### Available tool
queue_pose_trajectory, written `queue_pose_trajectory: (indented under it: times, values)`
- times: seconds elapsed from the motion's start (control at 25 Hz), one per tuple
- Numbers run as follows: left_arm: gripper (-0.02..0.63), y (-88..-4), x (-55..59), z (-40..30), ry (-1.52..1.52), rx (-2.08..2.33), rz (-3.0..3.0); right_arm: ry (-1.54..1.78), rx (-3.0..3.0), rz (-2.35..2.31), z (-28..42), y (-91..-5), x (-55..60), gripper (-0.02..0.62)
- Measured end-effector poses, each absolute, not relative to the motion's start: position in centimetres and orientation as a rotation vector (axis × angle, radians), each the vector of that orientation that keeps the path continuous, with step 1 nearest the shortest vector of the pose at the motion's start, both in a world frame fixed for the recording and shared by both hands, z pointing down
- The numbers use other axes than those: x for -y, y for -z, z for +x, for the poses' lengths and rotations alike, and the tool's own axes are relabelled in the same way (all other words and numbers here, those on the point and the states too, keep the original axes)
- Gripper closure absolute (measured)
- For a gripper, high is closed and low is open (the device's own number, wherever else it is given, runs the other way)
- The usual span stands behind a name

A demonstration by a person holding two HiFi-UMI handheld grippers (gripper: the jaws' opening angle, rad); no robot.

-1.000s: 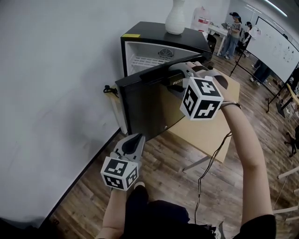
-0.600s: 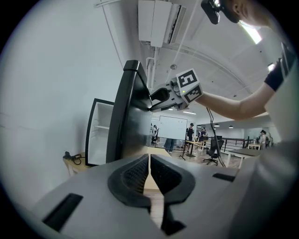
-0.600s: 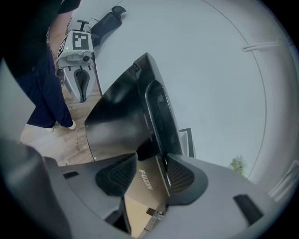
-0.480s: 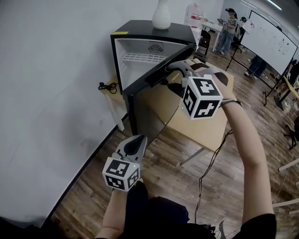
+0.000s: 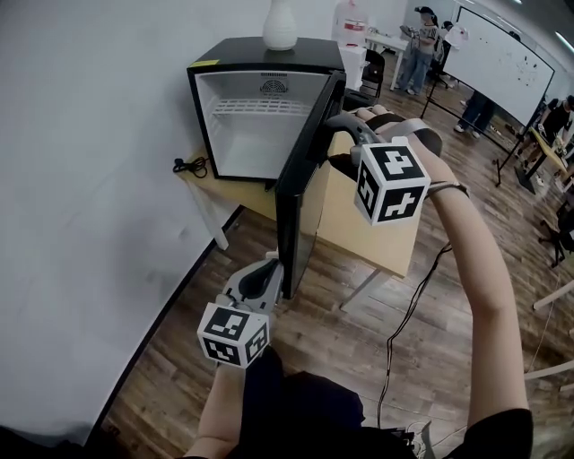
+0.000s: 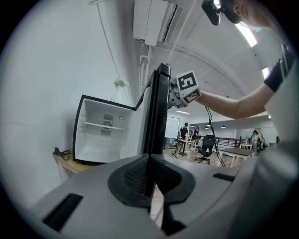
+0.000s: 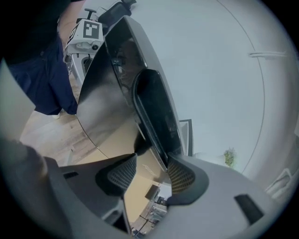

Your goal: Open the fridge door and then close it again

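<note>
1. Head view: the fridge (image 5: 269, 56) sits on a table (image 5: 377, 235). Its door (image 5: 300, 215) is swung wide open, edge-on to the camera. The inside is white with one wire shelf (image 5: 260, 106).
2. The right gripper (image 5: 344, 125) is up at the door's top edge, on the outer side. Its marker cube faces the camera, which hides the jaws in this view.
3. Right gripper view fills that in: the jaws are apart and the door's dark top strip runs between them. The strip sits close against one pad with a gap at the other, so it is not clamped.
4. The left gripper (image 5: 266, 269) is low, just beside the door's bottom corner. Whether it touches can't be told from the head view.
5. Left gripper view: the jaws are together with nothing between them. The door edge stands upright straight ahead of the tips, and the open fridge is to the left of that.
6. A vase (image 5: 280, 25) stands on the fridge and is cropped in the head view. The left gripper view shows a bit of green there.
7. Only the right gripper view shows the door's shiny outer face.
</note>
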State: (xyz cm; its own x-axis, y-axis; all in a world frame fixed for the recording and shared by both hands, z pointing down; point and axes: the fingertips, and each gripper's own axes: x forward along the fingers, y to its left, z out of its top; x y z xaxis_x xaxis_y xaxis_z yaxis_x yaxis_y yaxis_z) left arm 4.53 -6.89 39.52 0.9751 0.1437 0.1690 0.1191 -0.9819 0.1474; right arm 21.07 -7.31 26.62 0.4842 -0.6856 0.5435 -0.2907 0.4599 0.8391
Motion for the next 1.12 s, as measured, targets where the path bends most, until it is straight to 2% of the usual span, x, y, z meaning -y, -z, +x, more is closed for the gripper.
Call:
queue_pose_trajectory:
  times: [0.4,1.12]
  values:
    - [0.594,-39.2,5.2,4.1,-0.255,-0.209,2.993,0.297,1.005,1.053,22.5,-26.7,3.2,0.422]
    - [0.594,-39.3,4.7,3.1,-0.248,-0.185,2.993,0.319,1.008,1.064,21.7,-26.5,3.5,0.423]
